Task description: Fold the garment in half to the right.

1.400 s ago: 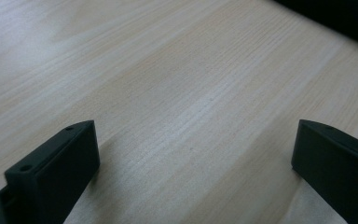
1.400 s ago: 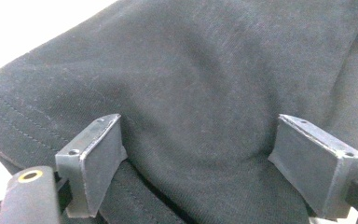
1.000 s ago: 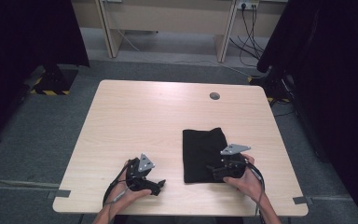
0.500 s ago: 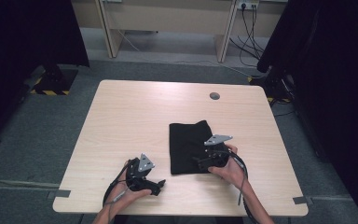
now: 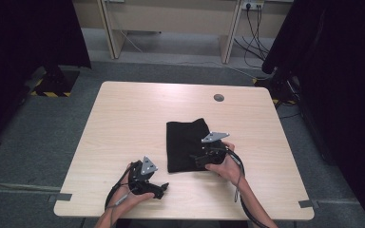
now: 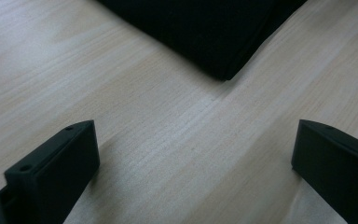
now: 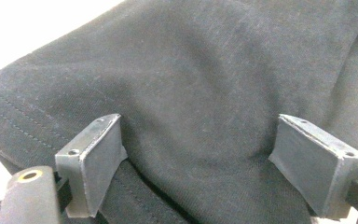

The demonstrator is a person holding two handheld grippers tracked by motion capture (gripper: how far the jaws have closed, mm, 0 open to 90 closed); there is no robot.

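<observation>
A black folded cloth [image 5: 186, 142] lies flat on the light wooden table [image 5: 123, 118], right of centre toward the front. My right gripper [image 5: 197, 159] rests on the cloth's near right part. In the right gripper view its jaws stand wide apart, open, with the cloth [image 7: 205, 79] under and between them. My left gripper [image 5: 160, 189] sits low at the table's front left, open, a short way from the cloth's near left corner. In the left gripper view that corner of the cloth [image 6: 205, 32] lies ahead of the gripper [image 6: 193, 140], and bare wood is between the jaws.
A round cable hole [image 5: 218, 98] sits in the table's far right part. Dark curtains hang at both sides. Desk legs and cables [image 5: 259, 28] are on the floor behind, and a black-yellow striped base [image 5: 52, 88] lies at the far left.
The cloth has slid left across the table with my right gripper resting on it. The left gripper has stayed almost where it was.
</observation>
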